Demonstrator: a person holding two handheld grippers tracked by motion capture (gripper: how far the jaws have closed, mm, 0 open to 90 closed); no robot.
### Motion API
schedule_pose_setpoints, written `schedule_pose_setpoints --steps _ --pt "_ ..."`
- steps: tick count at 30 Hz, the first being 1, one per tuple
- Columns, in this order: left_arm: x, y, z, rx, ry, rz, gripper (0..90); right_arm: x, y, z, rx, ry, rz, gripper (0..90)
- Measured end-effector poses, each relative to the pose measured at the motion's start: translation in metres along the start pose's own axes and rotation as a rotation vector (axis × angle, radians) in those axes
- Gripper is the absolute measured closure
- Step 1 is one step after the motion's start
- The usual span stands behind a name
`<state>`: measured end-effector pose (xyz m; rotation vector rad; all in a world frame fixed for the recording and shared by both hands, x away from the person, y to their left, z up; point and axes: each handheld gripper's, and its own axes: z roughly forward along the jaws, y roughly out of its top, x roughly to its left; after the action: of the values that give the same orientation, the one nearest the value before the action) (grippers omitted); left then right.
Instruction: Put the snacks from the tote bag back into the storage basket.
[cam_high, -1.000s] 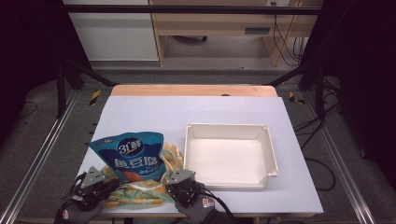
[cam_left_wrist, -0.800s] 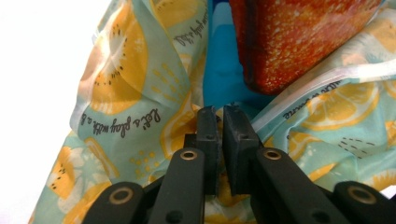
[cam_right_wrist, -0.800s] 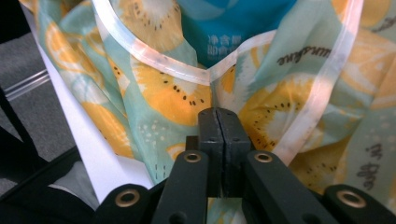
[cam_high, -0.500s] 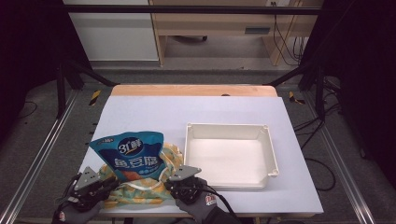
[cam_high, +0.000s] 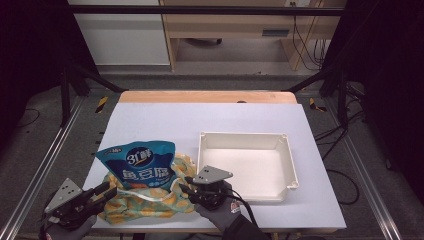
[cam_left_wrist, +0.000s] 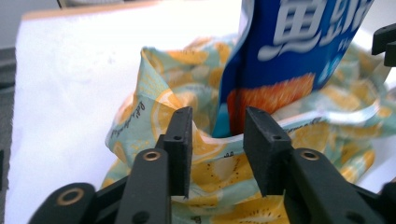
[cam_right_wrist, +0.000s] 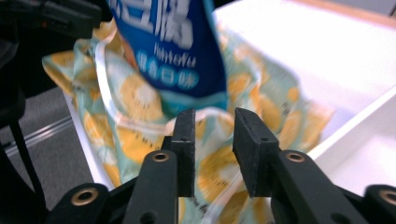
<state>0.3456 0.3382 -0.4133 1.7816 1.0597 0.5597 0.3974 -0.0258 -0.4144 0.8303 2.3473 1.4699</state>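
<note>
Plainly, the glossy blue snack bag (cam_high: 142, 165) stood half inside the limp lemon-print cloth bag (cam_high: 150, 202) at lower left. Both the left gripper (cam_left_wrist: 215, 135) and right gripper (cam_right_wrist: 212, 135) had just been opening, jaws parted, gripping nothing (cloth rim between them); the unsupported pouch could topple.

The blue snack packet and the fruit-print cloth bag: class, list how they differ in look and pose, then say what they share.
The blue snack packet is glossy blue with white lettering; the fruit-print cloth bag is soft, pale teal with yellow fruit slices. The blue snack packet sticks up out of the bag's mouth; the fruit-print cloth bag lies crumpled around its lower end. Both sit at the near edge of the table, left of the white tray.
</note>
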Motion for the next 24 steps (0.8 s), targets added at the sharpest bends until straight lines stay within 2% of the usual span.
schedule_pose_setpoints --steps 8,11,17,24 --pt "-0.002 0.012 -0.011 -0.077 -0.004 -0.002 52.9 -0.01 0.017 -0.024 -0.094 -0.024 0.013 59.5" --pt "-0.003 0.02 -0.015 -0.09 -0.004 0.011 49.7 -0.013 0.02 -0.03 -0.117 -0.031 0.017 57.1" --pt "-0.006 0.035 -0.022 -0.122 -0.003 0.031 45.9 -0.015 0.027 -0.036 -0.139 -0.035 0.014 54.0" --pt "-0.009 0.047 -0.026 -0.152 -0.006 0.036 44.2 -0.015 0.035 -0.043 -0.16 -0.041 0.004 51.4"
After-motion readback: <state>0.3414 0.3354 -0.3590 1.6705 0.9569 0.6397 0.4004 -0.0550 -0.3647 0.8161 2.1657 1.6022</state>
